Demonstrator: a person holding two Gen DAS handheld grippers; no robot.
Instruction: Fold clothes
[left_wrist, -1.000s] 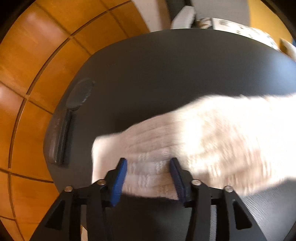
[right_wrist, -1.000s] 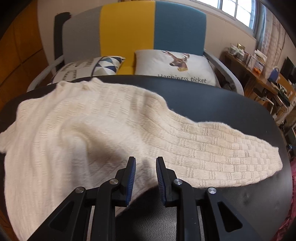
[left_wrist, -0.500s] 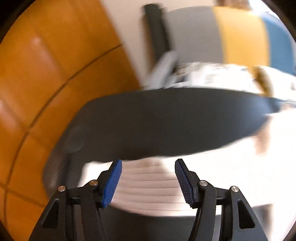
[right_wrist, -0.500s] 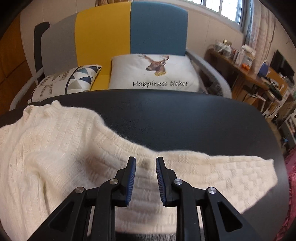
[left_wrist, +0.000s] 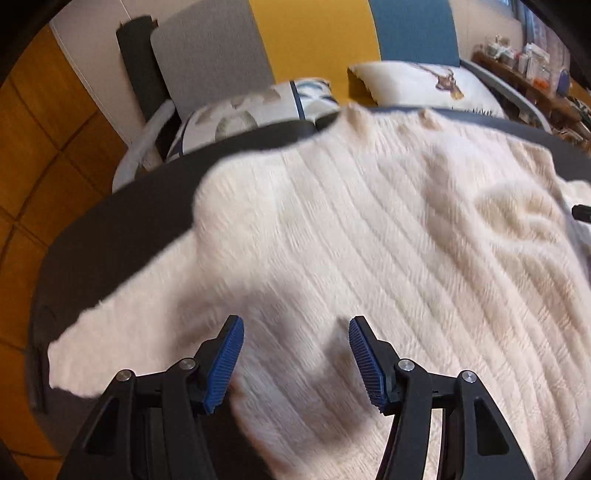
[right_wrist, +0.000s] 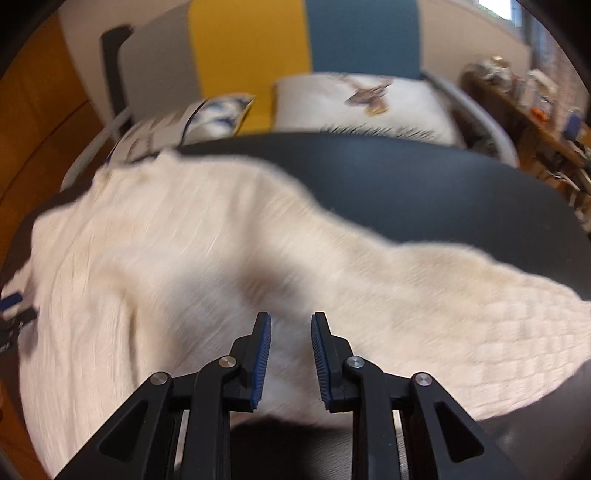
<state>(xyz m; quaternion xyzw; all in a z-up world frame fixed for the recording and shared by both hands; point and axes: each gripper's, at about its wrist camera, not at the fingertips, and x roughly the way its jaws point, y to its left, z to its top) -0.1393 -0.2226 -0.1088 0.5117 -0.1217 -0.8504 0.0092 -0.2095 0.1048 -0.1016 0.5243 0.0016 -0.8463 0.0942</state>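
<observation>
Lying spread across the dark table (right_wrist: 424, 192), the cream sweater (left_wrist: 369, 258) sat under and ahead of both claws, one sleeve trailing left of the left claw (left_wrist: 295, 354), the other running right of the right claw (right_wrist: 291, 354). Left claw gaped wide over the knit, holding nothing. Right claw's fingers stood narrowly parted above the fabric; whether they pinched any, I could not tell. Flat spread probably suited squaring sleeves for a fold. Beyond the claws: a striped sofa (right_wrist: 251, 55), two cushions (left_wrist: 417, 83), orange wall panels.
</observation>
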